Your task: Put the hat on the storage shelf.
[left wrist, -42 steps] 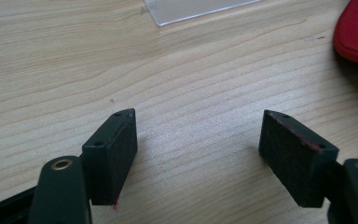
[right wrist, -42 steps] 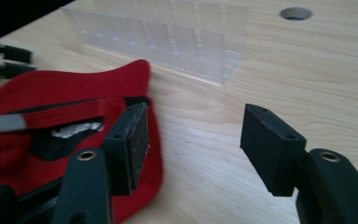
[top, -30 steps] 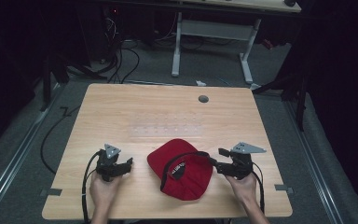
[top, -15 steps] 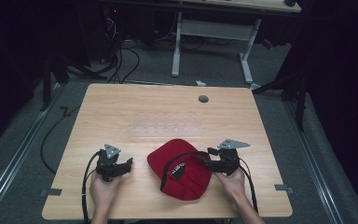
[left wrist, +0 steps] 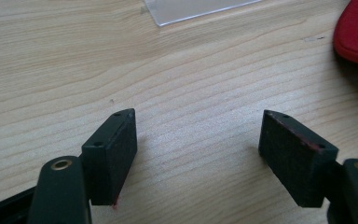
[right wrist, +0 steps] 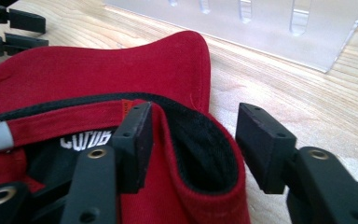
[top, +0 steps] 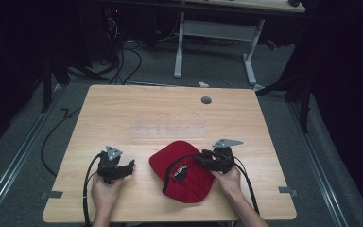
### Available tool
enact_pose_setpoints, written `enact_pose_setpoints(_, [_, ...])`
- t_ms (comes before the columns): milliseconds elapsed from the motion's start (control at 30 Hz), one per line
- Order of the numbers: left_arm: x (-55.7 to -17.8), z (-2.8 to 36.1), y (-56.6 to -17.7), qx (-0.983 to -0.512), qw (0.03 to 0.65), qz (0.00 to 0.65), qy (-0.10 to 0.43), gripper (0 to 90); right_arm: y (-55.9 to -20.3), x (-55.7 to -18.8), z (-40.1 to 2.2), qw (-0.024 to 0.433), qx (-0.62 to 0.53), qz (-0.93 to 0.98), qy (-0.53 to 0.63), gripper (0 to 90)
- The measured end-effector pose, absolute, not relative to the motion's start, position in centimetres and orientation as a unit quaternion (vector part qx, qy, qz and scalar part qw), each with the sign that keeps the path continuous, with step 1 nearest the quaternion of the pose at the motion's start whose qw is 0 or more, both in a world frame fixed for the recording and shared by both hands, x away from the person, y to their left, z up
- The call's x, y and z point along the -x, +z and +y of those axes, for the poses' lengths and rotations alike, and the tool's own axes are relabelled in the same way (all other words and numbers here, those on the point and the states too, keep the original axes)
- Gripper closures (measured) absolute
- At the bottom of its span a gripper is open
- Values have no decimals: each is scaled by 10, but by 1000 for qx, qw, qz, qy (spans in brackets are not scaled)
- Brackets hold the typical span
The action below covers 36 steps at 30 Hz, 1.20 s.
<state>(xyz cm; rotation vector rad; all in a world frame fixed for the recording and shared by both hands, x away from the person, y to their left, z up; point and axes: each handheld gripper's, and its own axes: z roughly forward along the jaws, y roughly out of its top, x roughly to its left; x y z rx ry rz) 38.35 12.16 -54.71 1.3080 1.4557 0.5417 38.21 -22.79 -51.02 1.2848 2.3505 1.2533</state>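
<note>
Cap: a red cap (top: 185,172) lies upside down on the near middle of the tabletop (top: 137,111), its open underside up, white lettering showing on the dark lining inside.
Cap rim: in the right gripper view the folded edge of the cap (right wrist: 186,154), red outside and black inside, stands up between the two black jaws.
Right tongs: the right tongs (top: 203,161) are at the cap's right edge; their jaws have just been closing, one jaw inside the cap against the red band, the other outside and apart from the fabric, so the rim is straddled but not clamped.
Left tongs: the left tongs (top: 129,166) rest low over bare wood, left of the cap and apart from it, jaws wide apart with nothing between them.
Clear plate: a clear slotted plate (top: 169,132) lies flat on the tabletop just beyond the cap.
Far edge: a small grey round cap (top: 206,100) sits in the wood near the far side.
</note>
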Motion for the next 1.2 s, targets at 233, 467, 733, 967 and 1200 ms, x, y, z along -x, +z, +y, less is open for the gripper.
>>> enact_pose_setpoints(233, [-383, 122, -547, -548, 527, 609, 227, 281, -514, -386, -228, 72, -429, 795, 424, 602])
enact_pose_setpoints(467, [-383, 122, -547, -547, 527, 609, 227, 280, -517, -387, -228, 52, -421, 800, 424, 717])
enact_pose_setpoints(733, [-383, 121, -547, -545, 527, 610, 228, 291, -513, -383, -227, 50, -414, 801, 429, 781])
enact_pose_setpoints(967, [-383, 121, -547, -546, 528, 610, 227, 292, -506, -379, -228, 49, -414, 797, 437, 800])
enact_pose_setpoints(1200, [-382, 119, -547, -552, 529, 605, 223, 275, -497, -375, -233, 47, -423, 792, 438, 806])
